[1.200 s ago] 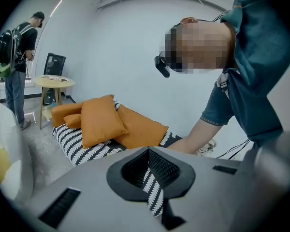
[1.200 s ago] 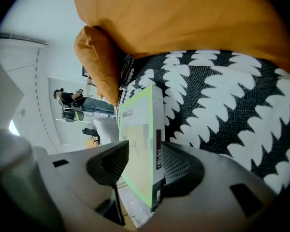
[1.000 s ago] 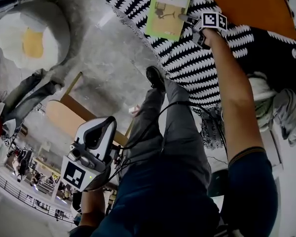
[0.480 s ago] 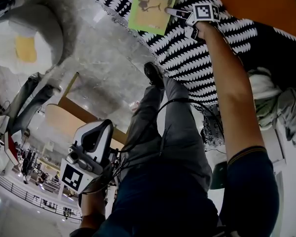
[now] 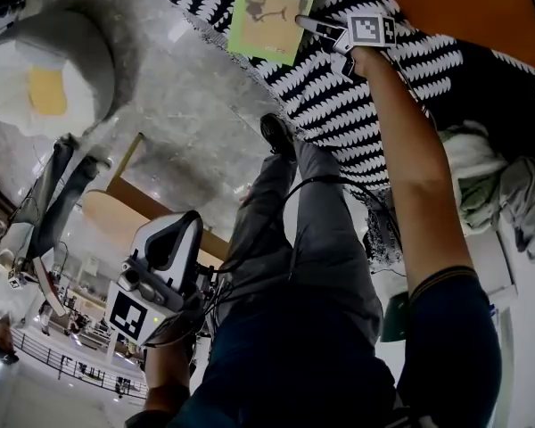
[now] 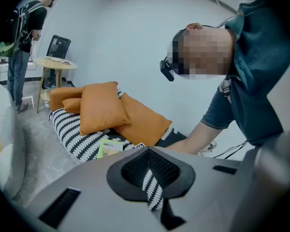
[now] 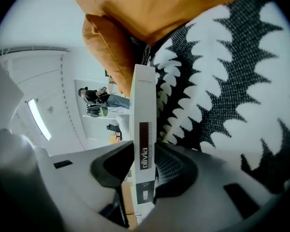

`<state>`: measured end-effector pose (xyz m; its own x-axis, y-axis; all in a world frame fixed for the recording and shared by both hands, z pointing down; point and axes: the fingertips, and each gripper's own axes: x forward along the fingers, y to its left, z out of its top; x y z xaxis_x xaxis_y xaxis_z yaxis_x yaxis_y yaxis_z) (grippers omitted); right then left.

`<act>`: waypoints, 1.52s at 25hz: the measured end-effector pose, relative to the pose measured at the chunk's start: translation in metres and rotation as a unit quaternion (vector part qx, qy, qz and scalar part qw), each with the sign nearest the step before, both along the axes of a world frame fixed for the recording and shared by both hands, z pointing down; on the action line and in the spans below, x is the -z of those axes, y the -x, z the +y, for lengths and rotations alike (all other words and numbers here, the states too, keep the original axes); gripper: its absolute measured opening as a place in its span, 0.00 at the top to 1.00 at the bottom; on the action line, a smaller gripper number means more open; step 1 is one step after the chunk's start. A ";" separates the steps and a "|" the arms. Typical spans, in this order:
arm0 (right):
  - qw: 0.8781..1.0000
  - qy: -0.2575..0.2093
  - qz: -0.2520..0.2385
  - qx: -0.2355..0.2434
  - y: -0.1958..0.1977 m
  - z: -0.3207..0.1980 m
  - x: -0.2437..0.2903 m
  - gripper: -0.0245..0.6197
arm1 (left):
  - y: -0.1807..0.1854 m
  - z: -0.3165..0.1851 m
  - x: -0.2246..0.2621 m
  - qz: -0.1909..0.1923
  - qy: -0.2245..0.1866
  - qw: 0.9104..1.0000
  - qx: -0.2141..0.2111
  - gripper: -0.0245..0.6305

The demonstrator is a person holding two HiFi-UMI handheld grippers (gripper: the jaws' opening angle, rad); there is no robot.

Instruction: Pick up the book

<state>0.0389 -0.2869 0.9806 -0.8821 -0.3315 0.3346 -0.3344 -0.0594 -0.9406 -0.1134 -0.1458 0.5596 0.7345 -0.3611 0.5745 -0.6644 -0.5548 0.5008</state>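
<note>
The book (image 5: 272, 12), thin with a light-green cover, lies on the black-and-white striped mattress (image 5: 339, 105) at the top of the head view. My right gripper (image 5: 308, 22) is at its right edge, reached out on a bare arm. In the right gripper view the white spine of the book (image 7: 144, 124) stands between the jaws of the right gripper (image 7: 144, 166), which are closing with both pads against it. My left gripper (image 5: 180, 230) hangs low at the left, away from the book, shut and empty. The left gripper view shows its jaws (image 6: 147, 170) together and the book (image 6: 109, 147) far off.
Orange pillows (image 5: 464, 7) lie on the mattress behind the book. A white and yellow egg-shaped cushion (image 5: 45, 69) sits on the stone floor at left. A round wooden table (image 5: 116, 212) stands near my left gripper. My own leg and shoe (image 5: 281, 136) stretch toward the mattress.
My right gripper has slid onto the book's right edge and its jaws have narrowed around it. My left gripper has sunk a little. The view has tilted, so the book sits higher in the picture.
</note>
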 end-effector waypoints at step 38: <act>0.929 -0.371 0.020 0.004 -0.036 0.054 0.468 0.75 | 0.010 -0.033 0.155 0.065 -0.142 0.988 -0.002 0.96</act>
<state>0.0752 -0.2331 0.5121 -0.8776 -0.4769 0.0497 -0.3673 0.6021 -0.7089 -0.1239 -0.1784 0.4047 0.7973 -0.4915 0.3505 -0.6022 -0.6873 0.4061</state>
